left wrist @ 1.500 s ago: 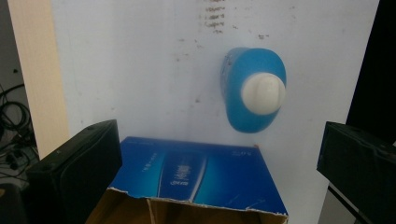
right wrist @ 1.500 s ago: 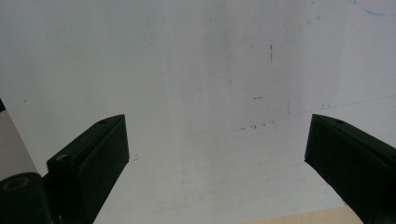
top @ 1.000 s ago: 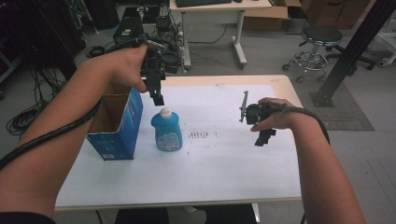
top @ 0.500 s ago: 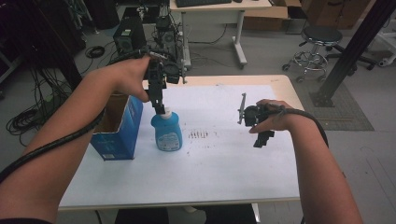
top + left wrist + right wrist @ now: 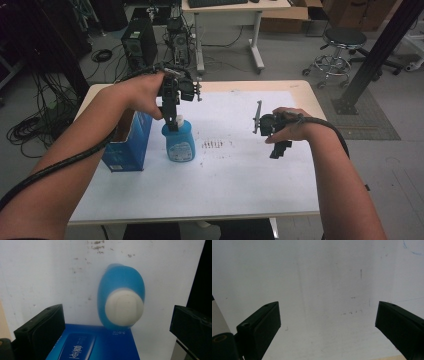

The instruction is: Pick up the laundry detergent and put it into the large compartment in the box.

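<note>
Item count, work area:

- Counter (image 5: 240, 190): one, covered with a white sheet.
- Blue bottle with a white cap (image 5: 179, 144): one, standing upright on the counter.
- Blue cardboard box (image 5: 131, 142): one, open at the top, just beside the bottle.
- Grippers: two, the left gripper (image 5: 172, 119) and the right gripper (image 5: 278, 149), one per hand.
- Jaws: two per gripper, four in total.

Item count, floor beyond the counter:

- Desk (image 5: 227, 10): one.
- Swivel stool (image 5: 344, 45): one.
- Computer tower (image 5: 136, 47): one.
</note>
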Available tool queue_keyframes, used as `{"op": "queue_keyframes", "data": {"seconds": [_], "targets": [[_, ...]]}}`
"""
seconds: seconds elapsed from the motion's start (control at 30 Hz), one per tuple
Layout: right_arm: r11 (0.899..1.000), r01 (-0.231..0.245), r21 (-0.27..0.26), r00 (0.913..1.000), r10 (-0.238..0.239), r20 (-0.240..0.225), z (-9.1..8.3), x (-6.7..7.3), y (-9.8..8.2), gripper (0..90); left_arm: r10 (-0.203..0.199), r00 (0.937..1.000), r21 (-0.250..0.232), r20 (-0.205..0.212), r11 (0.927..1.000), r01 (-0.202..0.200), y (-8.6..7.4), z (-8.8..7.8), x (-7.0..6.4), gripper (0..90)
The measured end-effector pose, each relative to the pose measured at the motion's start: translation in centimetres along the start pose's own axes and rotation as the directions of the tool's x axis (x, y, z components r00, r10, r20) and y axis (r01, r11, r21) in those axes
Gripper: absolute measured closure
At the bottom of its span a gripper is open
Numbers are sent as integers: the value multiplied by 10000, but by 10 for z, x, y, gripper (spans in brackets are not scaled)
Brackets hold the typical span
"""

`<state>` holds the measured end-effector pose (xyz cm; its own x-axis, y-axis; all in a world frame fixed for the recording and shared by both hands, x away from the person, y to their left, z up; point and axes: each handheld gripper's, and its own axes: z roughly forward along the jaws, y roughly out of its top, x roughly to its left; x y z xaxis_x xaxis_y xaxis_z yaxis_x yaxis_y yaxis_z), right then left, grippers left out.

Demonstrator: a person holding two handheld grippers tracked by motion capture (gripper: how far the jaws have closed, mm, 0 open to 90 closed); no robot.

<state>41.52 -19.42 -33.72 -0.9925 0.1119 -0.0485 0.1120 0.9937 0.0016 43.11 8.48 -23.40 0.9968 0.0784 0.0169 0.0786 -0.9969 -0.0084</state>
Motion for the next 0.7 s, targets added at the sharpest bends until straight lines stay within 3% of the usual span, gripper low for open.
{"op": "queue_keyframes", "data": {"seconds": [0.4,0.7], "targets": [[10000,54,11,10000,-54,12,2,-1,2,59,32,10000,-45,26,10000,-32,0,16,-2,2],[10000,81,23,10000,-81,46,1,0,3,61,76,10000,-15,20,10000,-76,3,17,-3,2]]}}
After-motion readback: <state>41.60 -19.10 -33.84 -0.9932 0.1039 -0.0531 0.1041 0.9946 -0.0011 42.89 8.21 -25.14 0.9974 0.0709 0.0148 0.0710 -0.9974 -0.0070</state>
